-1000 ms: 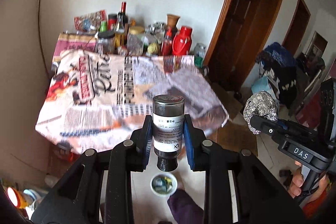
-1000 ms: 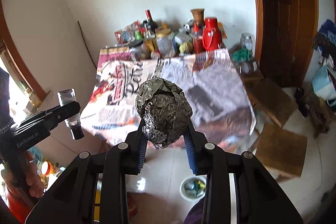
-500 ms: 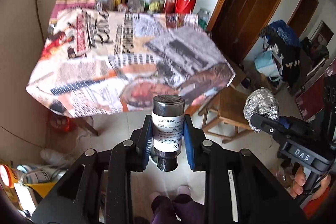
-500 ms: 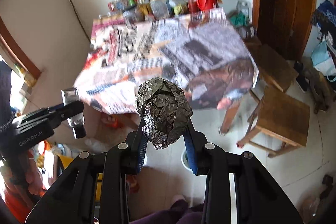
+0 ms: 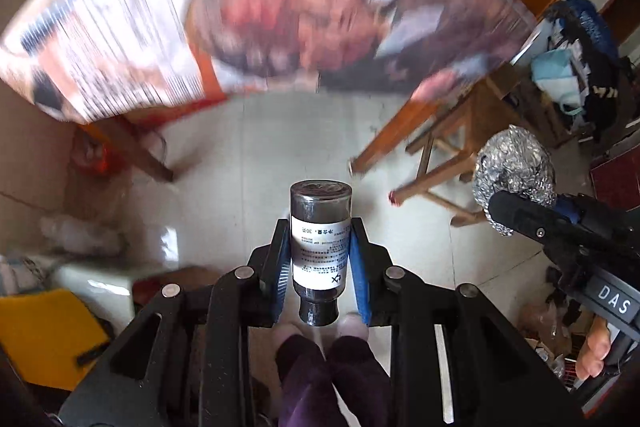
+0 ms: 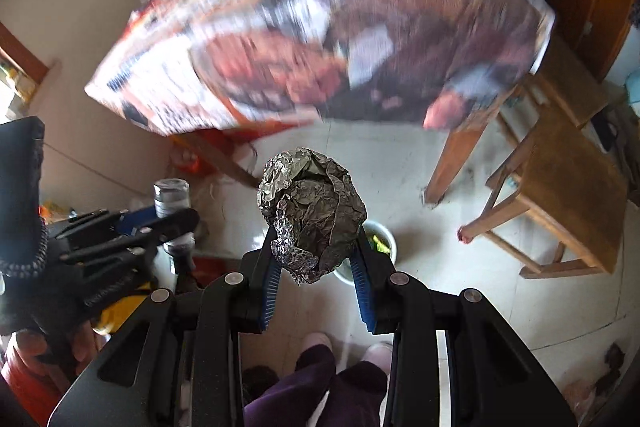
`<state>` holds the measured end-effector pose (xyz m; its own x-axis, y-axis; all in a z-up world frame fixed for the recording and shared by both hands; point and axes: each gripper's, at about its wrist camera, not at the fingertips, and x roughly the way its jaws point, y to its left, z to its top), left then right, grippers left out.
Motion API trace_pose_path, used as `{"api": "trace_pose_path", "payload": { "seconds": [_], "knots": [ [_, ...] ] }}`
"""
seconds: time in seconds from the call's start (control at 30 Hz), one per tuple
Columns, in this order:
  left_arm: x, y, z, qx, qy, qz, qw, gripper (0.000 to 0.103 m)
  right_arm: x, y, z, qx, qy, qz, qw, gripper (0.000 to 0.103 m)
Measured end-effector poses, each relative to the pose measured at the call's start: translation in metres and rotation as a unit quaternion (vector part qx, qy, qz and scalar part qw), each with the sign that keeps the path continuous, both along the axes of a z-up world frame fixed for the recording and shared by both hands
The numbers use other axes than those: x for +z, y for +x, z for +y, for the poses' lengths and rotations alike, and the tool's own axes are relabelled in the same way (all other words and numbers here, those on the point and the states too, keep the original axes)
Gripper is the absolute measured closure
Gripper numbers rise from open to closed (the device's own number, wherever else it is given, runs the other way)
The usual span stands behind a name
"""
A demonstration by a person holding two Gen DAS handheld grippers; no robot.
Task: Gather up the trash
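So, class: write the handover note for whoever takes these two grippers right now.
Left gripper: shut on the small dark bottle, cap toward the camera, held in the air.
Right gripper: shut on the crumpled foil ball, also held in the air.
Both are above the tiled floor, in front of the paper-covered table.
A white bin stands on the floor just behind the foil ball.
Done: both pieces picked up.
Left: release each, probably into the bin.

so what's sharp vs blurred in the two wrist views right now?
Left wrist view: the bottle in the left gripper is crisp, label printing visible; the covered table is motion-smeared. Right wrist view: the foil ball in the right gripper is sharp; the table top is streaked. Fisheye bends the edges of both.
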<state>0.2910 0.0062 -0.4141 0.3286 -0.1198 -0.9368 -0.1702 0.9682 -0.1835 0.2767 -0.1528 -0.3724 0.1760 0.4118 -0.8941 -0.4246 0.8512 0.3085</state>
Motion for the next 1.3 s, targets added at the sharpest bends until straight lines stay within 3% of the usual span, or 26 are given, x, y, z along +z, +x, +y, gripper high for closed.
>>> {"api": "trace_pose_path", "payload": {
  "seconds": [0.27, 0.4, 0.5, 0.7, 0.73, 0.8, 0.83, 1.03, 1.2, 1.3],
  "knots": [
    [-0.135, 0.008, -0.009, 0.009, -0.03, 0.053, 0.9981, 0.076, -0.133, 0.012, -0.006, -0.02, -0.012, 0.036, 0.999, 0.073],
    [-0.207, 0.019, -0.008, 0.016, -0.052, 0.083, 0.9951, 0.076, -0.185, 0.025, -0.006, -0.028, -0.02, 0.042, 0.999, 0.073],
    [-0.241, 0.03, -0.012, 0.008, -0.049, 0.089, 0.9948, 0.076, -0.207, 0.034, -0.005, -0.029, -0.02, 0.042, 0.999, 0.073],
    [-0.278, 0.048, -0.017, 0.01, -0.066, 0.093, 0.9934, 0.076, -0.235, 0.045, 0.001, -0.019, -0.007, 0.037, 0.999, 0.071],
    [-0.28, 0.049, -0.017, 0.013, -0.065, 0.095, 0.9933, 0.073, -0.238, 0.047, 0.001, -0.021, -0.008, 0.04, 0.999, 0.07],
    [-0.287, 0.052, -0.016, 0.016, -0.063, 0.104, 0.9925, 0.061, -0.247, 0.051, 0.001, -0.025, -0.007, 0.062, 0.998, 0.05],
    [-0.29, 0.054, -0.016, 0.016, -0.062, 0.107, 0.9921, 0.059, -0.248, 0.051, 0.001, -0.027, -0.003, 0.069, 0.997, 0.045],
    [-0.269, 0.051, -0.014, 0.025, -0.035, 0.114, 0.9926, 0.059, -0.232, 0.049, -0.006, -0.032, 0.0, 0.075, 0.997, 0.044],
    [-0.204, 0.041, -0.012, 0.038, -0.026, 0.102, 0.9938, 0.059, -0.18, 0.044, -0.015, -0.027, 0.002, 0.064, 0.998, 0.044],
    [-0.143, 0.031, -0.014, 0.044, -0.017, 0.082, 0.9955, 0.059, -0.123, 0.04, -0.022, -0.017, -0.003, 0.038, 0.999, 0.044]
  ]
}}
